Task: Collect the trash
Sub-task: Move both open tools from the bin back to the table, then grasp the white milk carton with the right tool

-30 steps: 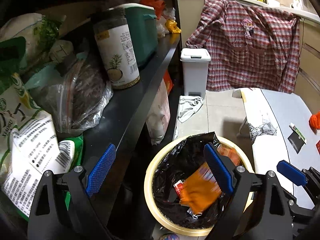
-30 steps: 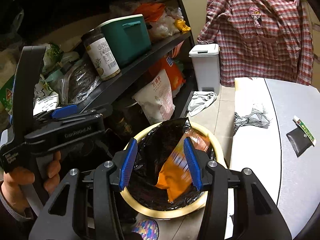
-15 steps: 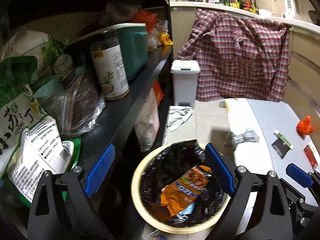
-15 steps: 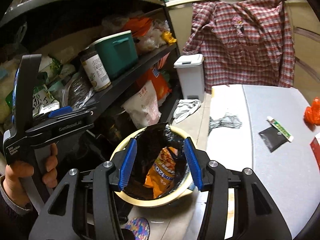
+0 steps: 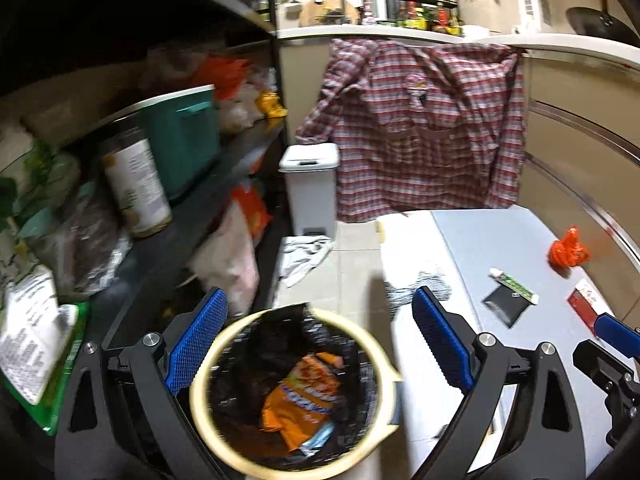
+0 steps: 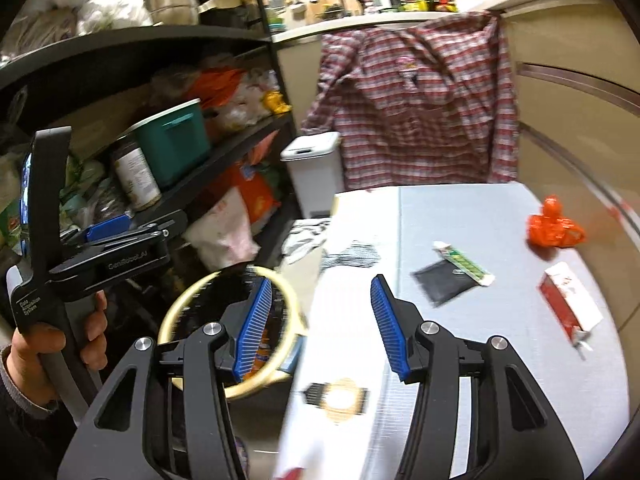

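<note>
A cream-rimmed bin [image 5: 360, 328] with a black liner stands on the floor beside the table. An orange snack bag [image 5: 304, 396] lies inside it. My left gripper [image 5: 320, 340] hovers above the bin, open and empty. My right gripper [image 6: 323, 320] is open and empty too, over the table's near-left edge, with the bin [image 6: 180, 304] at its left. Further right on the grey table [image 6: 480, 360] lie a black pouch [image 6: 442, 282], a green-and-white tube [image 6: 464, 262], a crumpled orange plastic bag [image 6: 554, 228] and a red-and-white box [image 6: 568, 300].
A dark shelf unit [image 5: 192, 208] on the left is packed with a jar [image 5: 136, 188], a teal box [image 5: 180, 148] and bags. A white pedal bin [image 5: 310, 188], a plaid shirt [image 5: 424, 128] and a floor cloth [image 5: 304, 256] are behind. A hand [image 6: 36, 356] holds the left gripper.
The orange snack bag dropped from between the right fingers and now lies in the bin. Both grippers pulled back and up, and the right view swung toward the table.
</note>
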Demonstrator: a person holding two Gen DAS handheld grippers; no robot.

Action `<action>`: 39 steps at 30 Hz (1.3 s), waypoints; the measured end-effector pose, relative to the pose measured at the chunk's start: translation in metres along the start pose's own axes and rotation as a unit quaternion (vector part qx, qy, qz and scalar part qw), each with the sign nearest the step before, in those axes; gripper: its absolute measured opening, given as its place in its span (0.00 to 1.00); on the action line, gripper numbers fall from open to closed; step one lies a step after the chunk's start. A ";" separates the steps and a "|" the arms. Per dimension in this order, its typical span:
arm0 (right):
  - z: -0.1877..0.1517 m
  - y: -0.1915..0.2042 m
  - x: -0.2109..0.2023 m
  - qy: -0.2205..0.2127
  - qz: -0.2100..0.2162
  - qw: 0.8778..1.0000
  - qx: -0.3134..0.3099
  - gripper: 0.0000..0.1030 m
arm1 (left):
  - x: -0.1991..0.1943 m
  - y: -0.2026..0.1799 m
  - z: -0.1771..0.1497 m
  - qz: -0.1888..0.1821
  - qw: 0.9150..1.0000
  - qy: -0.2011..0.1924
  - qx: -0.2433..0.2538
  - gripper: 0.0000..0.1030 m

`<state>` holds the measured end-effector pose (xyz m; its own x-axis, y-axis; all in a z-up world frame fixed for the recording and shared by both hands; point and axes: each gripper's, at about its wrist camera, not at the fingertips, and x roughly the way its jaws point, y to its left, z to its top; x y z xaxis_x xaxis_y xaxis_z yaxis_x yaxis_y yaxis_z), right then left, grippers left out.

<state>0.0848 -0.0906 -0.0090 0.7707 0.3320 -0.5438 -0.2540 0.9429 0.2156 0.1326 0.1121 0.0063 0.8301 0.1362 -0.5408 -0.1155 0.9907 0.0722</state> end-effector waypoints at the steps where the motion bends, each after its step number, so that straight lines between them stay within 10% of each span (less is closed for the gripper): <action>1: 0.000 -0.008 -0.002 -0.001 -0.007 1.000 0.002 0.51 | 0.002 -0.009 0.000 -0.005 1.000 -0.001 0.003 0.88; 23: -0.048 -0.255 0.035 0.031 -0.225 0.969 0.097 0.61 | 0.061 -0.136 -0.009 -0.075 0.995 0.022 0.060 0.88; 39: -0.054 -0.282 0.075 0.061 -0.243 0.967 0.045 0.66 | 0.074 -0.139 -0.010 -0.071 0.995 0.033 0.068 0.88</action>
<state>0.1825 -0.3299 -0.1543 0.7096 -0.1432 -0.6899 0.1768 0.9840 -0.0223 0.2041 -0.0155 -0.0524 0.7947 -0.0021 -0.6070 0.0794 0.9918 0.1005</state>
